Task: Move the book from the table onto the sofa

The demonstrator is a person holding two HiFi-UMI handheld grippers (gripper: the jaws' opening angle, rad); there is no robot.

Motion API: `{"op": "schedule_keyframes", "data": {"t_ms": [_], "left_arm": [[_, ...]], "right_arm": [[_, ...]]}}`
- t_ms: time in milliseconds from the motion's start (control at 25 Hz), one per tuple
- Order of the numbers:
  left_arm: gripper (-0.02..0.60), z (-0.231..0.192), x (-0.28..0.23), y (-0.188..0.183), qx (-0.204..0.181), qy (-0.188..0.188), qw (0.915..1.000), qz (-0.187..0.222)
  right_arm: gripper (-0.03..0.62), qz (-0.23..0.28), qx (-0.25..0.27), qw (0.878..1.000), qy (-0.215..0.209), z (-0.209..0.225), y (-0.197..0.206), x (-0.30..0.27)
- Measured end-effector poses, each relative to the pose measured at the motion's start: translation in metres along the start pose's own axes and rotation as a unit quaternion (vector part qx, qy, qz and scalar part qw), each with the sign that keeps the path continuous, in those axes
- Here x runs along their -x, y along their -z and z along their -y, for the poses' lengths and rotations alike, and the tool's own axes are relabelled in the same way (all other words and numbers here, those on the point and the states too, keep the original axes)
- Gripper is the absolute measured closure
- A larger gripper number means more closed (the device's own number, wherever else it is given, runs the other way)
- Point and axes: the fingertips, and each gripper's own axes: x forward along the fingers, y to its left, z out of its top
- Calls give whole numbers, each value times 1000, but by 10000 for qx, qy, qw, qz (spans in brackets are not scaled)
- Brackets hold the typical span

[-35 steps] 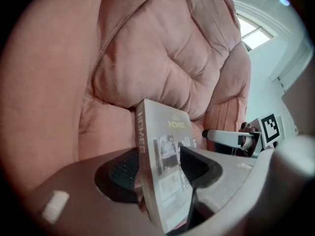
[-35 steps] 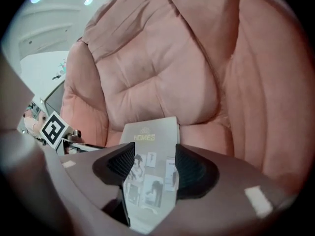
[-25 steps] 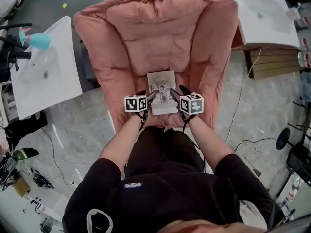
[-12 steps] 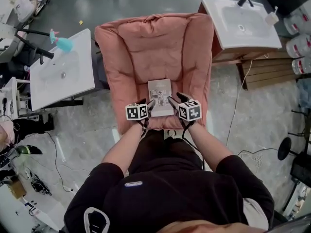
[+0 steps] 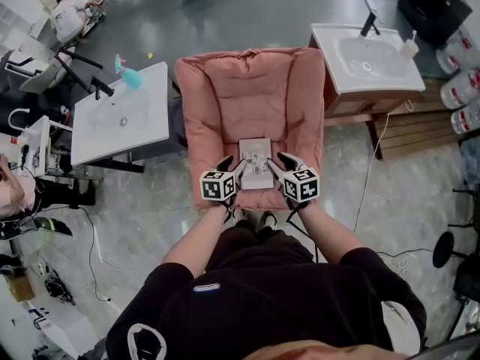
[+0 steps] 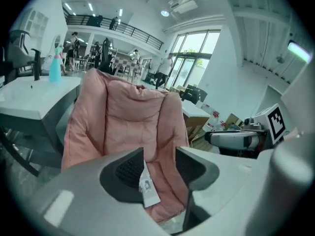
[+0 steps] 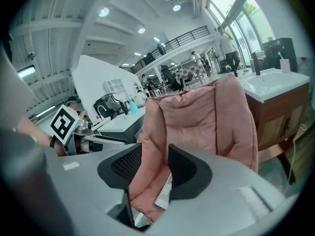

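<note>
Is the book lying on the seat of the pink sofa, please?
Yes, the head view shows the book lying flat on the seat of the pink sofa.

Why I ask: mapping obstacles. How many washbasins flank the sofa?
2: the left washbasin beside the sofa, the right washbasin on a wooden cabinet; others may be hidden.

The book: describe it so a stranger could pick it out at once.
Find the pink padded sofa standing between two white sink counters in the head view. On its seat, near the front edge, lies the book. It is the only flat, pale, printed thing on the pink fabric.
</note>
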Motion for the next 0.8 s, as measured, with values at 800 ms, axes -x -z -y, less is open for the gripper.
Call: {"op": "schedule_keyframes", "data": {"t_ms": [800], "left_arm": [[445, 20, 216, -122, -653, -64, 9692, 2373]], "right_arm": [[490, 1761, 488, 9831, -141, -148, -136, 70]]}}
